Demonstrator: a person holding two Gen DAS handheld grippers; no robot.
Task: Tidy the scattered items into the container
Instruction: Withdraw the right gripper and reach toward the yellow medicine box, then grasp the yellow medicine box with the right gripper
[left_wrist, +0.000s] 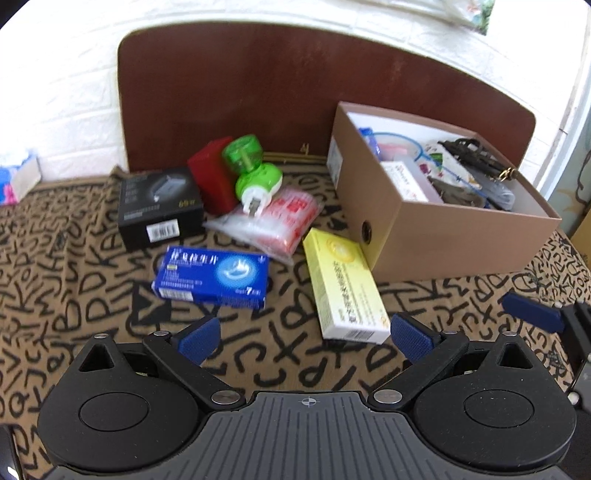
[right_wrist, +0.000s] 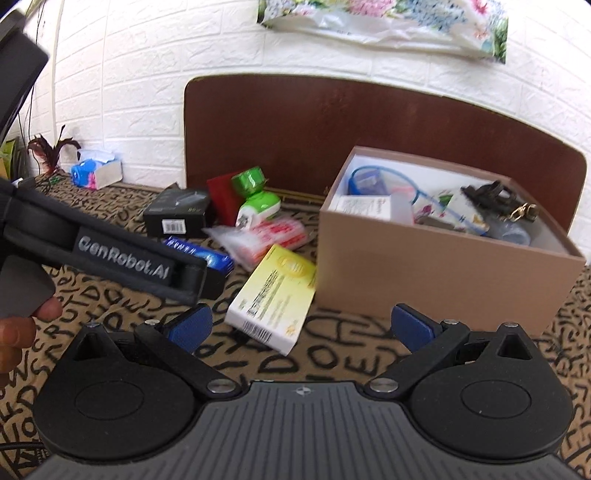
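A brown cardboard box (left_wrist: 476, 240) (right_wrist: 439, 288) stands at the right, holding several items. Scattered left of it lie a yellow medicine box (left_wrist: 343, 284) (right_wrist: 275, 293), a blue medicine box (left_wrist: 214, 277) (right_wrist: 210, 256), a black box (left_wrist: 159, 206) (right_wrist: 177, 214), a red box (left_wrist: 210, 177) (right_wrist: 223, 195), a green plug-in device (left_wrist: 251, 170) (right_wrist: 255, 199) and a clear bag with red print (left_wrist: 273, 221) (right_wrist: 273, 232). My left gripper (left_wrist: 306, 338) is open and empty, just short of the yellow and blue boxes. My right gripper (right_wrist: 301, 326) is open and empty, near the yellow box's near end.
The items lie on a tan cloth with black letters (left_wrist: 74, 295). A brown board (left_wrist: 277, 92) leans on the white brick wall behind. A tissue pack (right_wrist: 96, 171) sits at far left. The left gripper's body (right_wrist: 110, 254) crosses the right wrist view's left side.
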